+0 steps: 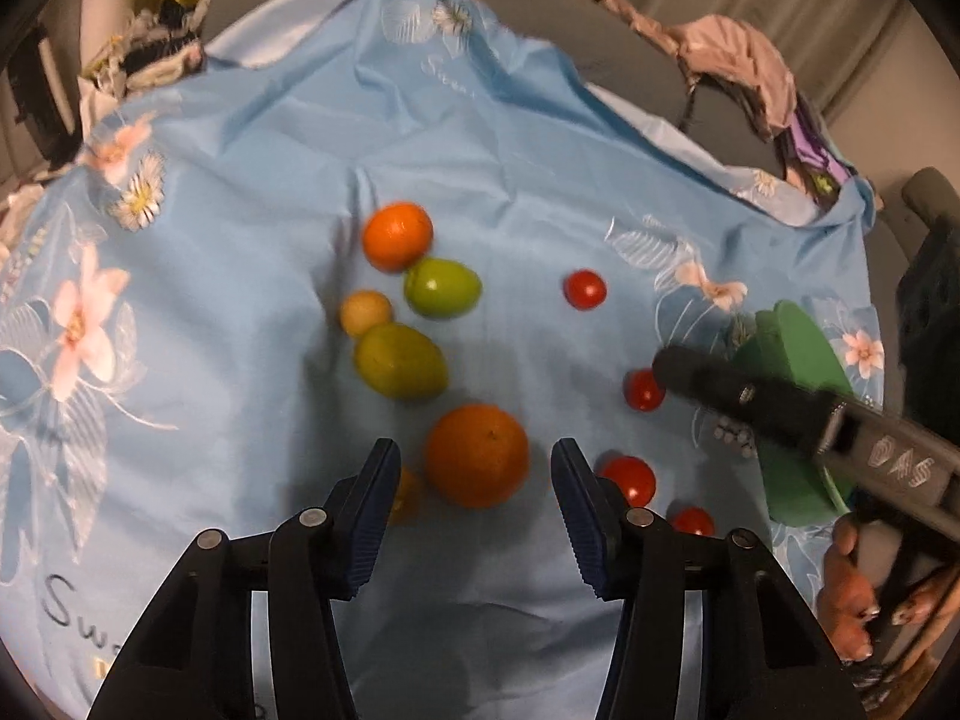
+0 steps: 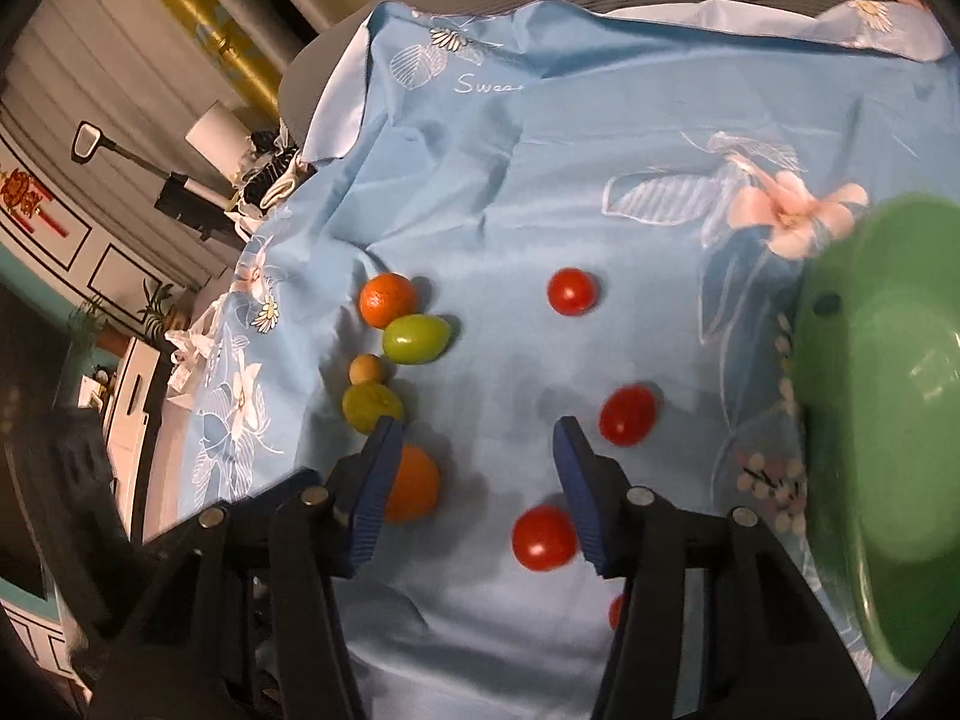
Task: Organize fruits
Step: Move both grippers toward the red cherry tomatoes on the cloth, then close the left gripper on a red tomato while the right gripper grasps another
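- Left tool [image 1: 474, 480]: jaws spread wide, gripping nothing; the large orange [image 1: 477, 455] lies between the blue pads, whether touching cannot be told.
- Right tool [image 2: 474, 480]: jaws wide apart, gripping nothing; one cherry tomato [image 2: 543, 538] sits just inside its right pad, another [image 2: 627, 414] just beyond that pad's tip.
- Right tool as seen from the left wrist [image 1: 744, 390]: dark body reaching in from the right, its tip beside a cherry tomato [image 1: 643, 390].
- Cherry tomatoes, further: one [image 1: 627, 477] beside the left tool's right pad, one [image 1: 584, 289] well apart up the cloth.
- Fruit cluster, left of centre: small orange [image 1: 397, 235] touching a green fruit [image 1: 441, 287]; a small yellowish fruit [image 1: 365, 312] touching a second green fruit [image 1: 399, 361].
- Green bowl [image 2: 882, 420]: right edge of the cloth, tilted, blurred.
- Cloth [image 1: 252, 192]: light blue, floral print, creased, covering the surface under all the fruit.
- Clothing pile [image 1: 744, 60]: pinkish, beyond the cloth's far right edge.
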Available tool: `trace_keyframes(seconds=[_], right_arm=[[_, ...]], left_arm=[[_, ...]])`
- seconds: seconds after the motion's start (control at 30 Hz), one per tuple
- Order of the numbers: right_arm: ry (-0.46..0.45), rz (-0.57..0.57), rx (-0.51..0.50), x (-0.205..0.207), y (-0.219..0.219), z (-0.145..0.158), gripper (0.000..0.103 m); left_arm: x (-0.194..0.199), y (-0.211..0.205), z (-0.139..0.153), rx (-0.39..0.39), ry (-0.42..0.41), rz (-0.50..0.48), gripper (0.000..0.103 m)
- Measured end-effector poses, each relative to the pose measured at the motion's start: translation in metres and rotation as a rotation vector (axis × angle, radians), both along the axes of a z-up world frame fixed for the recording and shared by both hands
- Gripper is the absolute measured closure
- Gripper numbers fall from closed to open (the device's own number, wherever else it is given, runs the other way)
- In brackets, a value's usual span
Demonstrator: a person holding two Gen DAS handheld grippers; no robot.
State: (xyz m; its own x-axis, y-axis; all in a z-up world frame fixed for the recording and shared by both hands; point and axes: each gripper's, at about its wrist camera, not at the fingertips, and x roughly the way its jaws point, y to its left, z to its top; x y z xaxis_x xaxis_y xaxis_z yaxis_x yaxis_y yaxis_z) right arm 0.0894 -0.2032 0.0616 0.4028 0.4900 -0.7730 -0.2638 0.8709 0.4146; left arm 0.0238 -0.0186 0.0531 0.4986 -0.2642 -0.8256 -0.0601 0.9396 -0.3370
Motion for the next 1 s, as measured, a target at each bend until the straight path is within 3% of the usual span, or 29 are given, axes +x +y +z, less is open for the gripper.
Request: trace_keyframes(seconds=[0.27,0.43,0.5,0.6,0.73,1.0], right_arm=[[0.018,-0.037,-0.045,-0.001,-0.006,-0.011,0.049],[-0.025,-0.035,-0.075,-0.019,-0.014,-0.006,0.050],[-0.022,-0.049,-0.065,-0.026,-0.021,-0.005,0.050],[-0.028,-0.068,-0.072,-0.040,-0.031,-0.006,0.054],[-0.050,-0.077,-0.141,-0.061,-0.035,-0.014,0.059],[-0.056,-0.065,-0.223,-0.067,-0.034,-0.030,0.059]], left_arm=[[0.008,-0.008,-0.011,0.029,0.022,-0.006,0.050],[0.006,-0.008,-0.008,0.037,0.030,-0.004,0.050],[0.001,-0.007,0.000,0.019,-0.003,-0.011,0.050],[-0.002,-0.013,0.009,-0.027,-0.038,-0.054,0.050],[0.006,-0.031,0.009,-0.082,-0.023,-0.122,0.050],[0.010,-0.059,-0.005,-0.063,0.038,-0.218,0.050]])
